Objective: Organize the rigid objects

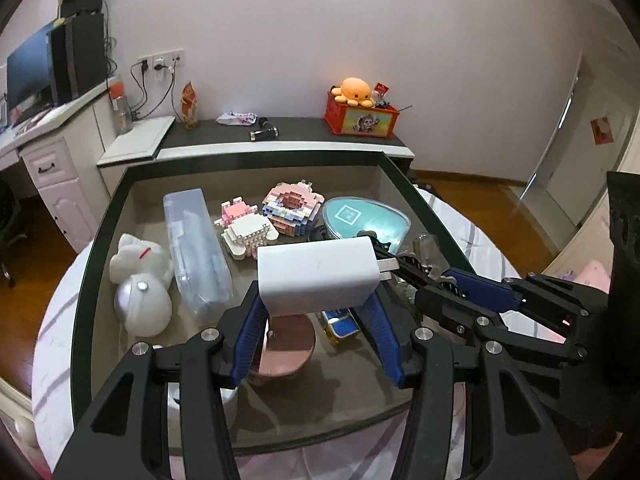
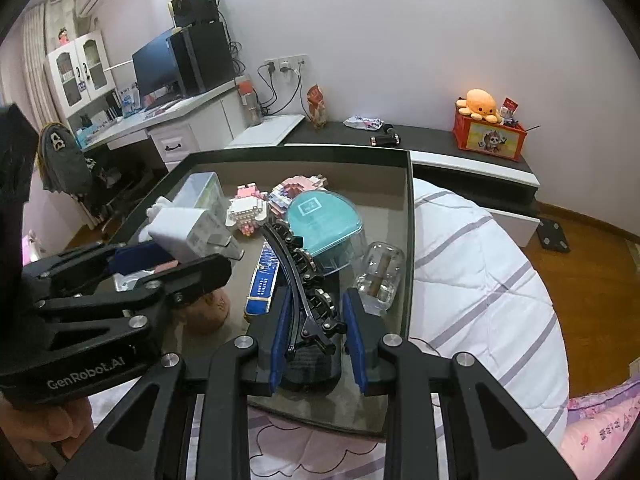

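The dark-rimmed tray [image 1: 96, 248] holds a clear case [image 1: 196, 256], block models [image 1: 272, 220], a teal box [image 1: 364, 220], a white plush [image 1: 136, 260] at 9 o'clock and a glass jar [image 2: 380, 276] at 3 o'clock. Left gripper [image 1: 316, 312] clamps the white charger [image 1: 316, 276] above tray centre. Right gripper [image 2: 316, 328] is narrow, gripping a black hair clip [image 2: 304, 280]. A pink item under the charger is mostly hidden. The tray rests on striped bedding [image 2: 480, 264]; wood floor, desk at 10 o'clock.
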Motion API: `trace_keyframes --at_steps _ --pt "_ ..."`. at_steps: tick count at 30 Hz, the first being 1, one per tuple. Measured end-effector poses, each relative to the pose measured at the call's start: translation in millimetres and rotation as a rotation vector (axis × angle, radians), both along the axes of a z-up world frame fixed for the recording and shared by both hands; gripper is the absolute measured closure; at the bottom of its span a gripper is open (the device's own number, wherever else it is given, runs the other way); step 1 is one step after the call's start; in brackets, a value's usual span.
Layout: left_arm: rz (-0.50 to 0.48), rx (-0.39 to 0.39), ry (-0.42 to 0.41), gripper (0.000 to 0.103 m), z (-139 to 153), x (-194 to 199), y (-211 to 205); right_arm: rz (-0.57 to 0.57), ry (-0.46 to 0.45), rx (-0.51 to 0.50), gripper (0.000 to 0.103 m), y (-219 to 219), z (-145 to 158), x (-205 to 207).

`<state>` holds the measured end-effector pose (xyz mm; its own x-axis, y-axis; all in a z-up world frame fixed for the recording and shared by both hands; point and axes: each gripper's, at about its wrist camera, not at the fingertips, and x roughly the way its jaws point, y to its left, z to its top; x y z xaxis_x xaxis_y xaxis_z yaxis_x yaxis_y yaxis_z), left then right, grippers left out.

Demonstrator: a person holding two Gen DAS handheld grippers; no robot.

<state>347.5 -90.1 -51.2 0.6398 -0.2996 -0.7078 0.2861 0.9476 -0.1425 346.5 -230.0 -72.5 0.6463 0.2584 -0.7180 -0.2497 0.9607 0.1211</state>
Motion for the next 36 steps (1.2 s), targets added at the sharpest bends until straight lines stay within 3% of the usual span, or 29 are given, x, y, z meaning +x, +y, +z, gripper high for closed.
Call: trace_keyframes --at_steps 4,7,8,9,11,16,23,25,36 --pt "0.002 0.015 0.002 0.046 0.1 2.4 -0.4 -0.008 0.002 -0.006 0.076 -0.2 -1.4 1.4" --pt "0.024 0.014 -0.003 0.023 -0.4 0.3 6.1 -0.016 0.007 -0.006 0.076 0.4 -4.7 0.7" --pt "0.031 0.010 -0.010 0.009 1.1 -2.4 7.9 -0.015 0.012 -0.004 0.075 0.4 -6.0 0.4" --pt "0.041 0.012 -0.025 0.004 2.8 -5.0 9.6 -0.013 0.016 -0.007 0.072 1.8 -7.8 -0.8" --pt "0.043 0.023 -0.044 0.003 6.4 -9.6 10.5 -0.010 0.009 -0.006 0.064 3.4 -8.9 -3.6" --pt "0.042 0.044 -0.062 0.000 13.7 -21.6 12.5 0.022 -0.001 0.022 0.020 11.4 -6.3 -8.3" --pt "0.088 0.049 -0.083 0.000 29.2 -43.9 29.2 -0.004 -0.017 0.069 0.016 13.8 1.8 -20.0" --pt "0.110 0.036 -0.098 0.000 37.2 -56.2 37.4 -0.027 -0.030 0.083 0.000 12.4 7.9 -27.0" --pt "0.287 0.000 -0.207 0.000 81.2 -144.4 93.0 -0.096 -0.111 0.094 0.000 23.8 51.8 -90.2"
